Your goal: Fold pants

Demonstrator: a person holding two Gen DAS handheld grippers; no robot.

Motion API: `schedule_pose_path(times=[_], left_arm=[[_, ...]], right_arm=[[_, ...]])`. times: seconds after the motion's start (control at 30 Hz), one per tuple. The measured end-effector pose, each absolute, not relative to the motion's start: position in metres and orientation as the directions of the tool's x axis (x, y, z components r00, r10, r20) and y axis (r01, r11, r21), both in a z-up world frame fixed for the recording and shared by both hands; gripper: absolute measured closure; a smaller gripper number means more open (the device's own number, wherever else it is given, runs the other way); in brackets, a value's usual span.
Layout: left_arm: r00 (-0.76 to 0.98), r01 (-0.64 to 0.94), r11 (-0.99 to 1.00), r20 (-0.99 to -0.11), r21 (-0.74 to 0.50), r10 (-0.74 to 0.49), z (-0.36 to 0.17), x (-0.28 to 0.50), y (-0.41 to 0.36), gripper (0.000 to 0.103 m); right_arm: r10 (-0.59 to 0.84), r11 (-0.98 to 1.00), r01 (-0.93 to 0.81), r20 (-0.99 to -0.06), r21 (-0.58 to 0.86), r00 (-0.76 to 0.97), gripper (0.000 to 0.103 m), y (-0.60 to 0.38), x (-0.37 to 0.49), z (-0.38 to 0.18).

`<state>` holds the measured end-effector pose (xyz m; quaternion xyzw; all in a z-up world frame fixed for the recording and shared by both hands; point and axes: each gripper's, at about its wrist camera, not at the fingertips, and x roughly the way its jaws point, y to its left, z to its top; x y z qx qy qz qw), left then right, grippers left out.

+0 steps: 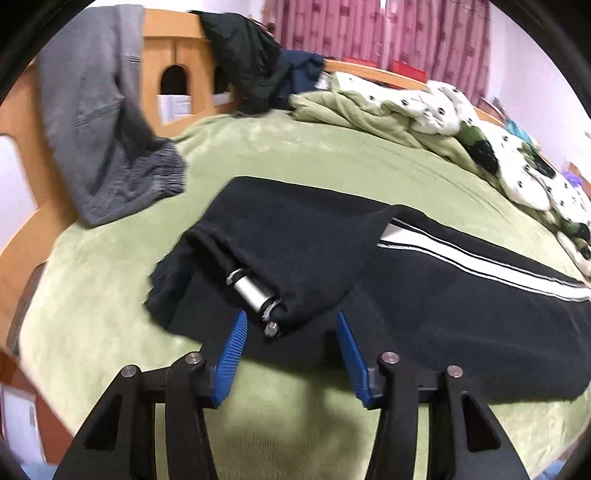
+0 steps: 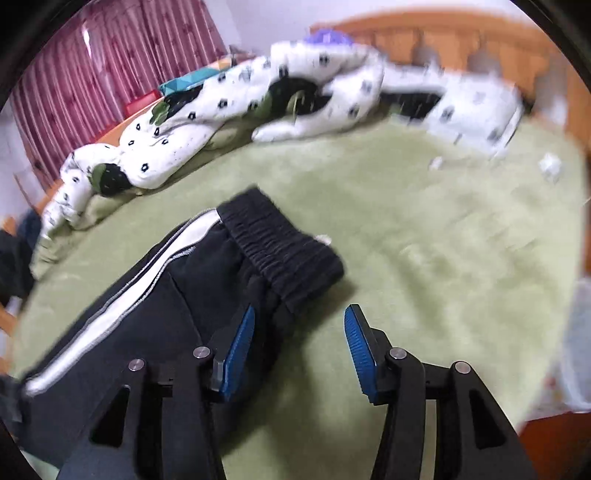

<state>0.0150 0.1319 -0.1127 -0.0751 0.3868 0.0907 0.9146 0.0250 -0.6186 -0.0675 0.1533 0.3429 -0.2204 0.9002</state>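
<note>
Black pants [image 1: 424,314] with a white side stripe [image 1: 480,264] lie flat on the green bed cover [image 1: 295,155]. Their leg end [image 1: 280,258] is folded back over the rest, and a silver cylinder [image 1: 251,291] pokes out of its opening. My left gripper [image 1: 290,325] is open just in front of that cylinder, holding nothing. In the right wrist view the pants' elastic waistband [image 2: 284,254] lies ahead. My right gripper [image 2: 299,321] is open just short of the waistband's near corner, its left finger over the black cloth [image 2: 129,350], its right finger over the cover.
Grey pants [image 1: 107,122] and dark clothes [image 1: 251,59] hang over the wooden bed frame [image 1: 166,48]. A crumpled white patterned quilt [image 2: 258,99] lies along the far side of the bed. Maroon curtains [image 1: 376,29] hang behind. Small white scraps [image 2: 550,166] lie on the cover.
</note>
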Motion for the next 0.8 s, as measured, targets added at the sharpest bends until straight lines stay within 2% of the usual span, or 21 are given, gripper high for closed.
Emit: schedule_pose_path(times=[0.07, 0.1, 0.13, 0.2, 0.27, 0.3, 0.33, 0.47, 0.63, 0.8], left_arm=[[0.678, -0.182, 0.982, -0.730, -0.056, 0.084, -0.115, 0.027, 0.131, 0.070], [0.676, -0.171, 0.984, -0.732, -0.047, 0.082, -0.116, 0.032, 0.130, 0.087], [0.670, -0.157, 0.987, -0.738, -0.026, 0.087, -0.116, 0.038, 0.129, 0.095], [0.666, -0.158, 0.987, -0.741, -0.029, 0.084, -0.108, 0.055, 0.133, 0.094], [0.692, -0.183, 0.978, -0.720, -0.101, 0.055, -0.093, 0.072, 0.145, 0.094], [0.710, -0.190, 0.974, -0.703, -0.123, 0.050, -0.085, 0.080, 0.150, 0.094], [0.726, -0.195, 0.972, -0.686, -0.130, 0.054, -0.078, 0.086, 0.154, 0.094], [0.758, -0.213, 0.972, -0.645, -0.102, 0.098, -0.066, 0.118, 0.174, 0.094], [0.747, -0.257, 0.956, -0.656, -0.140, 0.105, -0.079, 0.140, 0.200, 0.094], [0.730, -0.287, 0.894, -0.682, -0.345, -0.029, -0.096, 0.159, 0.242, 0.091]], right_arm=[[-0.280, 0.879, 0.466, -0.680, 0.102, 0.678, 0.053, -0.587, 0.021, -0.054], [-0.273, 0.890, 0.448, -0.683, 0.089, 0.678, 0.053, -0.570, 0.020, -0.048], [-0.275, 0.897, 0.436, -0.687, 0.068, 0.673, 0.053, -0.555, 0.019, -0.043], [-0.298, 0.912, 0.411, -0.696, -0.005, 0.653, 0.053, -0.518, 0.022, -0.031], [-0.285, 0.933, 0.358, -0.670, -0.031, 0.686, 0.050, -0.481, 0.028, -0.018], [-0.266, 0.941, 0.339, -0.641, -0.009, 0.720, 0.042, -0.461, 0.029, -0.017], [-0.255, 0.942, 0.335, -0.633, 0.007, 0.731, 0.041, -0.449, 0.033, -0.019], [-0.088, 0.952, 0.259, -0.666, 0.163, 0.741, 0.041, -0.405, 0.065, -0.035], [-0.063, 0.961, 0.232, -0.698, 0.150, 0.713, 0.041, -0.360, 0.106, -0.054], [-0.018, 0.958, 0.208, -0.683, 0.197, 0.730, 0.041, -0.327, 0.144, -0.063]])
